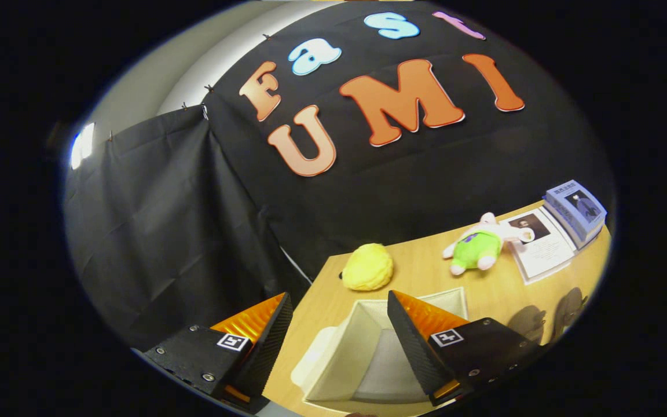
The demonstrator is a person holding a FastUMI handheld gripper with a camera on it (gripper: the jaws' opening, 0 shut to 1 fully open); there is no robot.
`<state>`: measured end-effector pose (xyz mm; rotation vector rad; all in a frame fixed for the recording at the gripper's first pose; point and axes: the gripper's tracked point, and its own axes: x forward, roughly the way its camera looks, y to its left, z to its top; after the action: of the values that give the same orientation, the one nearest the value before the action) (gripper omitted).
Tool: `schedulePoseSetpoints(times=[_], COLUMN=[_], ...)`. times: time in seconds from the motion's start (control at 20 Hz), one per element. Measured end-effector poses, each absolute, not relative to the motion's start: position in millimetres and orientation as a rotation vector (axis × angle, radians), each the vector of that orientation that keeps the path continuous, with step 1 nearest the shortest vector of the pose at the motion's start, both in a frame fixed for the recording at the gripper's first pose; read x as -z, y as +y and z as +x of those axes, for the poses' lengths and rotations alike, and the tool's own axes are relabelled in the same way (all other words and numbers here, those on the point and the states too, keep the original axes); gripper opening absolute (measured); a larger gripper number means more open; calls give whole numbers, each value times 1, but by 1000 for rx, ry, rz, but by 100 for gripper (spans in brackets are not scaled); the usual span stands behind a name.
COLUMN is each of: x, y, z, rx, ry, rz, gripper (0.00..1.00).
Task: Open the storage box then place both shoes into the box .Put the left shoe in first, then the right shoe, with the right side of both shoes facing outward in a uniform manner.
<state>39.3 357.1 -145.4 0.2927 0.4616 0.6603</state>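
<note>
No legible text on anything.

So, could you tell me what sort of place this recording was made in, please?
It looks like a small staged booth, not a lived-in room: black cloth is pinned up as walls around a wooden table set with props, a plush toy, a yellow fluffy ball and stacked books. The gripper hangs open above a white storage box.

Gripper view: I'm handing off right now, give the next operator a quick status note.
Gripper: fingers apart, holding nothing, hovering over the storage box.
Box: on the wooden table, already open, and what shows of its inside looks empty.
Beyond the box: a yellow plush, a green plush toy and books.
Done: box opened.
Left: place the left shoe, then the right, right sides outward.
</note>
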Motion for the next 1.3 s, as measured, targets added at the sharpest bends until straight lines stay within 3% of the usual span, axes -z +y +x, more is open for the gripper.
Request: schedulePoseSetpoints(times=[0.75, 1.15, 1.3], x=[250, 322, 348], y=[158, 112, 105], z=[78, 74, 69], rx=[-279, -180, -166], ry=[485, 575, 631], rz=[88, 47, 58], gripper=[98, 98, 91])
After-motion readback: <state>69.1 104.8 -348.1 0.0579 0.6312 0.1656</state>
